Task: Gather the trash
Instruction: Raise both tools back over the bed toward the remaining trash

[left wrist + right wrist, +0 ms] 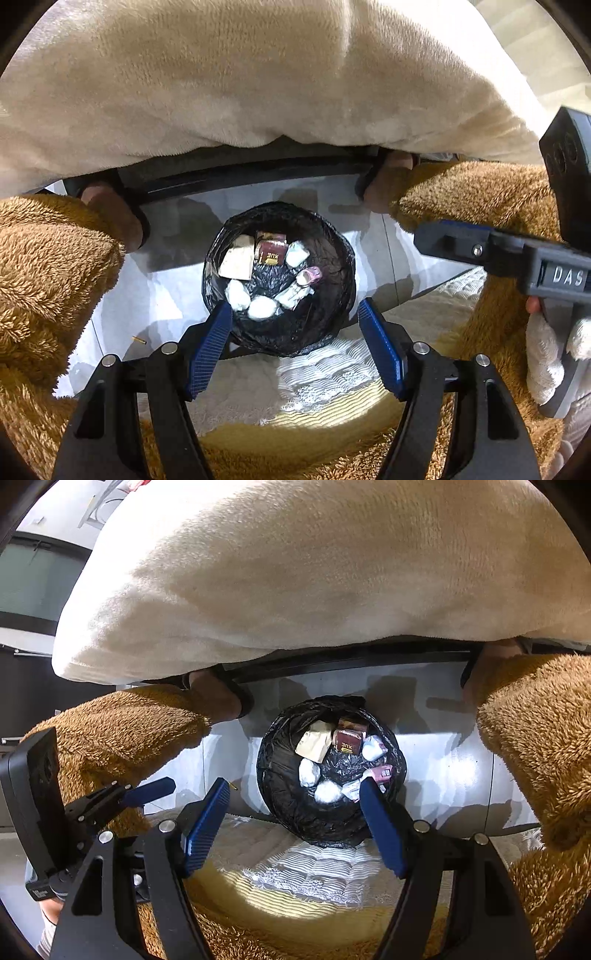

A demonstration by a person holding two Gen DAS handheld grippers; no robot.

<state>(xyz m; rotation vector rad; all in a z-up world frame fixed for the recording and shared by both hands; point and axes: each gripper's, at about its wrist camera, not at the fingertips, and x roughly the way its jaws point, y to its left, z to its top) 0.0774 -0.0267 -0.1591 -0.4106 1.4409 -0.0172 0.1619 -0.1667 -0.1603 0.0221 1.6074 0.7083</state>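
Left gripper [293, 314] open, right gripper [295, 794] open, lined bin [221, 284] holding trash [236, 262]

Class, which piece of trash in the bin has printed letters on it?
The dark red box at the bin's far side; the other pieces show no lettering.

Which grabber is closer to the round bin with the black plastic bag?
Hard to say: about equal. The left gripper hangs open above the black-bagged round bin, fingers framing it. The right gripper hangs open above it, slightly to one side.
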